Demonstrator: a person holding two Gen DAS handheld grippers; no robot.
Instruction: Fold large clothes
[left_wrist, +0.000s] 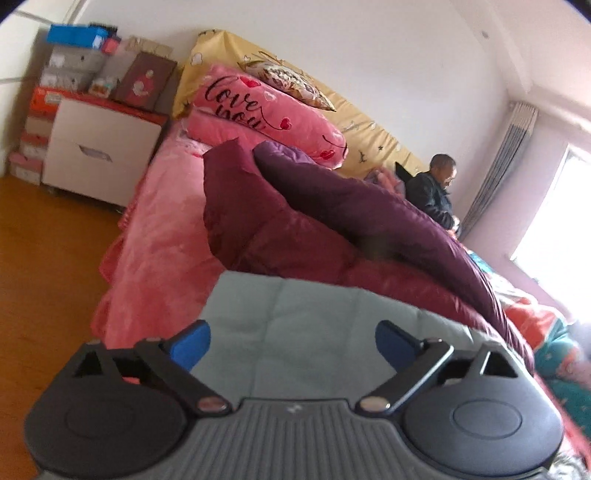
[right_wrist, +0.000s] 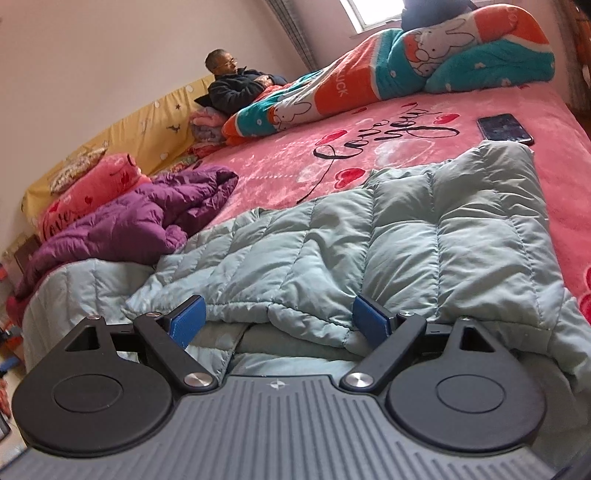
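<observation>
A pale grey-green quilted down jacket (right_wrist: 369, 240) lies spread on the pink bed, partly folded over itself. It also shows in the left wrist view (left_wrist: 295, 325), right in front of the fingers. My left gripper (left_wrist: 293, 341) is open, its blue pads just above the jacket's edge. My right gripper (right_wrist: 279, 320) is open, its blue pads at the jacket's near edge, not closed on it. A crumpled purple down jacket (right_wrist: 140, 218) lies to the left of the grey one; it shows in the left wrist view (left_wrist: 332, 214) behind it.
A pink "love you" bedspread (right_wrist: 369, 147) covers the bed. A phone (right_wrist: 504, 127) lies beyond the jacket. An orange-teal rabbit blanket (right_wrist: 406, 59) and a seated person (right_wrist: 236, 85) are at the far end. Pink pillows (left_wrist: 258, 110), a nightstand (left_wrist: 99, 147) and wooden floor (left_wrist: 44, 258) are at left.
</observation>
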